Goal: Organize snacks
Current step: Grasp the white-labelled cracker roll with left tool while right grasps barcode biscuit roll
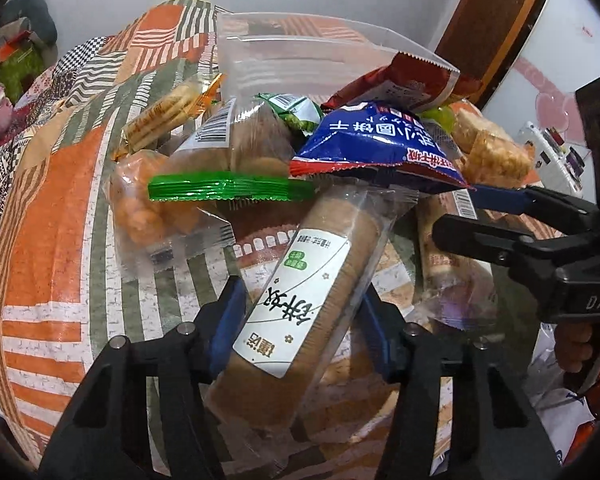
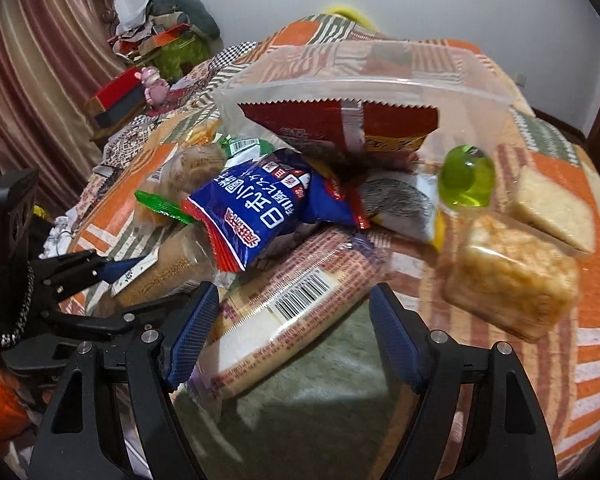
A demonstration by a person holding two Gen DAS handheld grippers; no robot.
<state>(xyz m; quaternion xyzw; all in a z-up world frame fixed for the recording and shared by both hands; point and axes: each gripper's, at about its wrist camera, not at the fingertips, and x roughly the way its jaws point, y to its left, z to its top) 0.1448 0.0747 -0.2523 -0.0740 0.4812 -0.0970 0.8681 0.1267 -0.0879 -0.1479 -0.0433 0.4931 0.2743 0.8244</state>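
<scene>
A pile of snacks lies on a patchwork cloth. My left gripper (image 1: pixel 300 312) is shut on a brown biscuit roll (image 1: pixel 300 312) with a white label. My right gripper (image 2: pixel 294 312) is open, its blue pads either side of a long wrapped biscuit pack (image 2: pixel 288 300) with a barcode. A blue snack bag (image 1: pixel 380 140) (image 2: pixel 268 208) lies on top of the pile. A clear plastic container (image 2: pixel 360 92) lies tipped at the back with a red packet (image 2: pixel 332 124) inside. A green jelly cup (image 2: pixel 466 178) and puffed rice cakes (image 2: pixel 508 276) sit to the right.
The right gripper also shows in the left wrist view (image 1: pixel 488 216) at the right. A green-edged packet (image 1: pixel 220 190), cracker pack (image 1: pixel 164 116) and orange puffs (image 1: pixel 140 200) lie left of the pile. Boxes and clutter (image 2: pixel 116 96) stand at the far left.
</scene>
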